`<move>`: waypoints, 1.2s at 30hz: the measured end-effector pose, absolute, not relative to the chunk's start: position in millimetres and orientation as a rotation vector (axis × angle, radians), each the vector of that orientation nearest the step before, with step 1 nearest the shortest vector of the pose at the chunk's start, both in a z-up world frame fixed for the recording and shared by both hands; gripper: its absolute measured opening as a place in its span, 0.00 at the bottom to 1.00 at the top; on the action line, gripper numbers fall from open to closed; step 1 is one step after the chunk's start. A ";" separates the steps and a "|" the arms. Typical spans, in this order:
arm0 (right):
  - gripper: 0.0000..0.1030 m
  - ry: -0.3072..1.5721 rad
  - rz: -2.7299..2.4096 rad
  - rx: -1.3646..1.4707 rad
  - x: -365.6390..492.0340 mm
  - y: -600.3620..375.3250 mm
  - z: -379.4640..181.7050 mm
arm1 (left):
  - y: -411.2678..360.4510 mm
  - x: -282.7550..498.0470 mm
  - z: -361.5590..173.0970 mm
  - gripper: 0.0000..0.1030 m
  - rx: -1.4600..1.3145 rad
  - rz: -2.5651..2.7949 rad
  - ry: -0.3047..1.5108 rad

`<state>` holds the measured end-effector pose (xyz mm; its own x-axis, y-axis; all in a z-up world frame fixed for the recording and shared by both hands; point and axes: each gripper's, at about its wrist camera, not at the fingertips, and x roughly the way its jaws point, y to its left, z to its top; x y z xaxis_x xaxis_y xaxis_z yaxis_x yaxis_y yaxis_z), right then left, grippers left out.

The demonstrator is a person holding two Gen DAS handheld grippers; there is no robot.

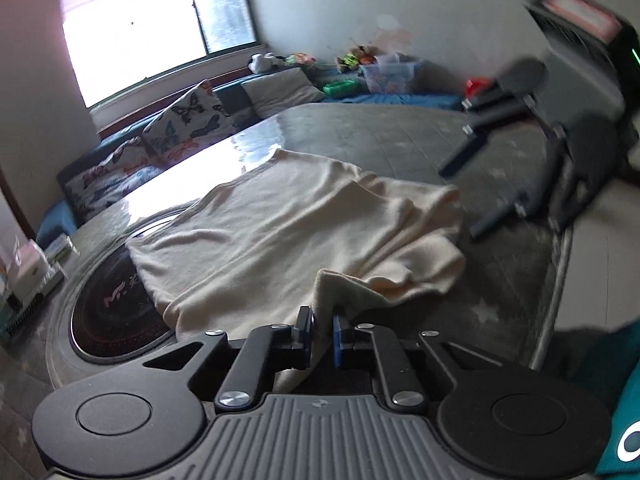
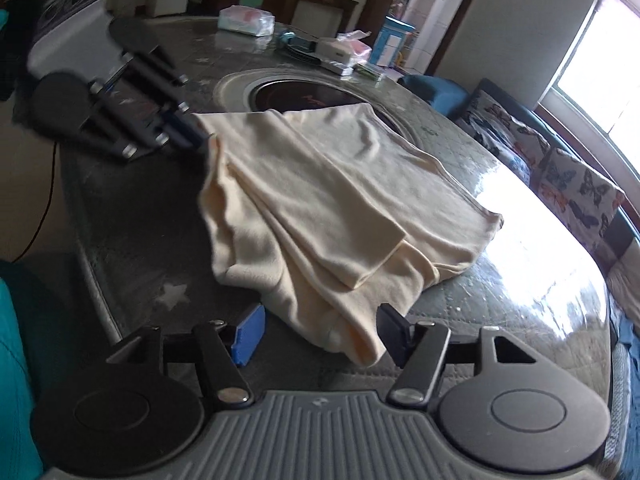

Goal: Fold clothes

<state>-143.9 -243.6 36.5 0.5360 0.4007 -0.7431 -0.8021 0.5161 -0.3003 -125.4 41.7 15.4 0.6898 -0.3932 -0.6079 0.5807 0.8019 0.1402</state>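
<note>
A cream garment [image 1: 280, 220] lies partly folded on the grey table [image 1: 380, 136]. My left gripper [image 1: 322, 334] is shut on a near corner of the garment, pinched between its blue pads. In the right wrist view the garment [image 2: 320, 200] lies in layers, and the left gripper [image 2: 196, 136] holds its far left corner. My right gripper [image 2: 320, 336] is open, its fingers on either side of the garment's near edge. It also shows blurred in the left wrist view [image 1: 472, 188], open and off the cloth.
A round black hob [image 1: 116, 312] is set in the table, partly under the garment. Tissue packs and boxes [image 2: 336, 52] stand at the table's far side. A sofa with butterfly cushions [image 1: 188, 124] runs along the window side. Teal cloth [image 1: 624, 420] is at the near edge.
</note>
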 end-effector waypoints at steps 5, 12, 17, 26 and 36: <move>0.71 0.609 0.834 -0.731 -145.1 -229.9 26.0 | 52.1 -103.5 23.0 0.10 0.204 -0.525 0.628; 0.44 0.586 0.822 -0.675 -121.8 -211.3 16.2 | 57.6 -90.8 21.7 0.10 0.149 -0.522 0.659; 0.17 0.665 0.848 -0.546 -98.6 -210.4 21.6 | 63.2 -103.6 20.8 0.17 0.184 -0.523 0.658; 0.13 0.679 0.841 -0.419 -84.0 -216.2 39.8 | 64.9 -127.3 8.6 0.32 0.374 -0.478 0.627; 0.11 0.647 0.808 -0.368 -88.4 -220.5 41.4 | 60.3 -136.3 -4.9 0.23 0.534 -0.478 0.583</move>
<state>-88.4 -220.5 41.4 0.5160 0.5474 -0.6588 -0.7627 0.6437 -0.0625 -136.3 60.3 -4.9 0.7354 -0.2675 -0.6226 0.5574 0.7612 0.3314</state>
